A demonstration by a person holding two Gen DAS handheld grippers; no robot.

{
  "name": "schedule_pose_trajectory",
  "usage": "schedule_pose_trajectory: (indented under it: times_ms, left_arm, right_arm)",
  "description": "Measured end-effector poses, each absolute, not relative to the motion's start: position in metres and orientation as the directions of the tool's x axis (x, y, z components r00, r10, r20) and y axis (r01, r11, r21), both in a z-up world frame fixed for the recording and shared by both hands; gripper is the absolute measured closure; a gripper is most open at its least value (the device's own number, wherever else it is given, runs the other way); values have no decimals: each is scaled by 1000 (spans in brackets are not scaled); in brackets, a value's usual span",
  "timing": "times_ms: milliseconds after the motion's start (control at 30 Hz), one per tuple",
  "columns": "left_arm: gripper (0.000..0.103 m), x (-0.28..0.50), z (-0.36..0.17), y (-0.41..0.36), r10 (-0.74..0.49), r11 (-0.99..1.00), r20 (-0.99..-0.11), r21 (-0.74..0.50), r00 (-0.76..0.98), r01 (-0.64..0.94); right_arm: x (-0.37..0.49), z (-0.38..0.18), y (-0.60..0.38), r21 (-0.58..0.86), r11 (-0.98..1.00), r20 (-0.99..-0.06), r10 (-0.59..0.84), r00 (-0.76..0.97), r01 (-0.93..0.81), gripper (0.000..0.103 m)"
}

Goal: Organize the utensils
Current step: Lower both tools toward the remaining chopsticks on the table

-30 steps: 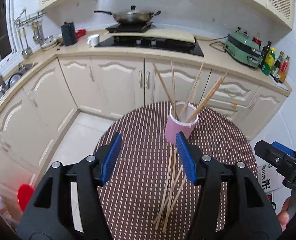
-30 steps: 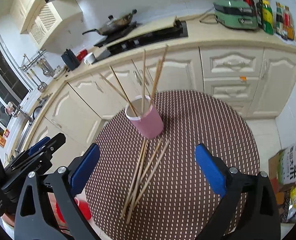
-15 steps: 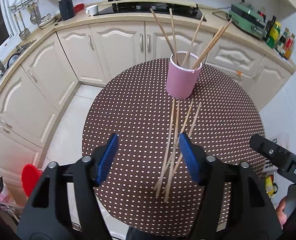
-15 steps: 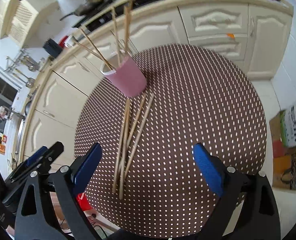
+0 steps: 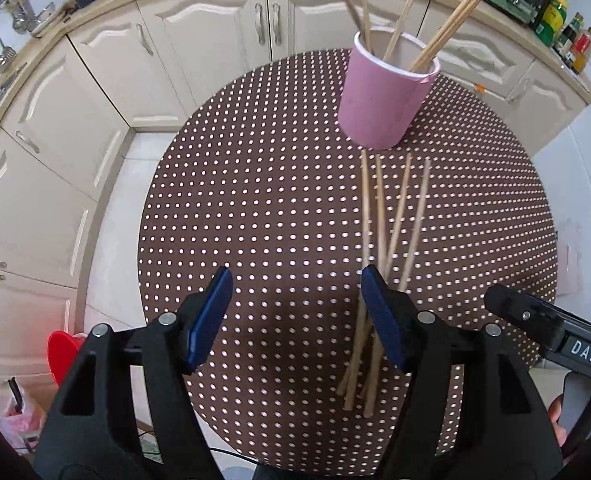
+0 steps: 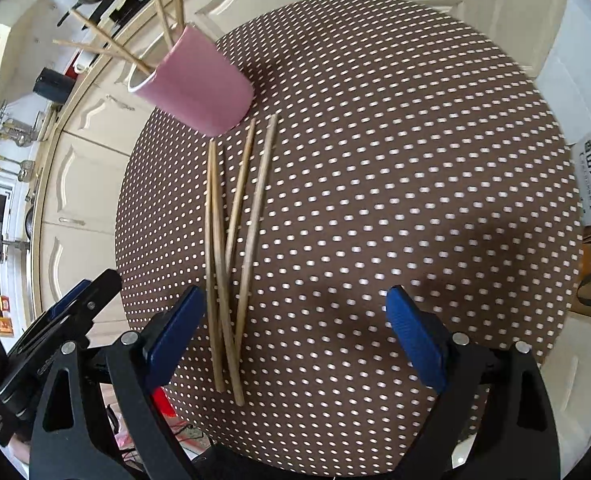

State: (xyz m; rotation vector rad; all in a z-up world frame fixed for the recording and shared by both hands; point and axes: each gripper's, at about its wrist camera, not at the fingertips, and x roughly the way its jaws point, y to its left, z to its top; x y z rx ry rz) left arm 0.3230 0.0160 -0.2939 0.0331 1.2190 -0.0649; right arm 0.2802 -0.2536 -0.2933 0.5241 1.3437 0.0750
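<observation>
Chopsticks (image 6: 231,248), 4 of them, lie loose and crossed on the round dotted table (image 6: 415,160), running from just beside the pink cup (image 6: 199,84) toward the table's near edge. The cup stands near the far edge and already holds about 5 more sticks (image 5: 447,28), leaning out at angles.

Over the past second both grippers have dropped from a high, level view of the kitchen to a steep look down at the tabletop, and now hang low over the near edge. The left gripper (image 5: 295,320) is spread wide and holds nothing; its right finger (image 5: 379,320) overlaps the pile's near ends. The right gripper (image 6: 295,332) is spread wider and also holds nothing; its left finger (image 6: 175,332) sits just beside the same sticks.

The descent reads as the approach to a pickup: no stick is gripped yet, and 4 remain to go into the cup. Because they cross, closing on 1 may drag its neighbours.
</observation>
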Motion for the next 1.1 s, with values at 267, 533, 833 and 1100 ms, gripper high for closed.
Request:
schedule_pose_trajectory:
  times_ms: [267,533,833,1100]
  left_arm:
    - [36,341,-323,35,-98,994,-969,-83,226,72]
    - [34,353,-342,55,-146,989,-978,-143,151,32]
    - [33,363,-348,67,-166,986,-977,-164,135,22]
    - [33,378,-355,66,-181,983,-977,-178,115,41]
  right_arm:
    - [303,-307,-221,487,855,-870,456,185,181,54]
    - [320,-327,-189,492,853,-871,482,99,173,72]
    - [334,-337,-181,425,878,-904,424,51,222,81]
    - [341,-341,-183,416,872,-906,420,41,260,97]
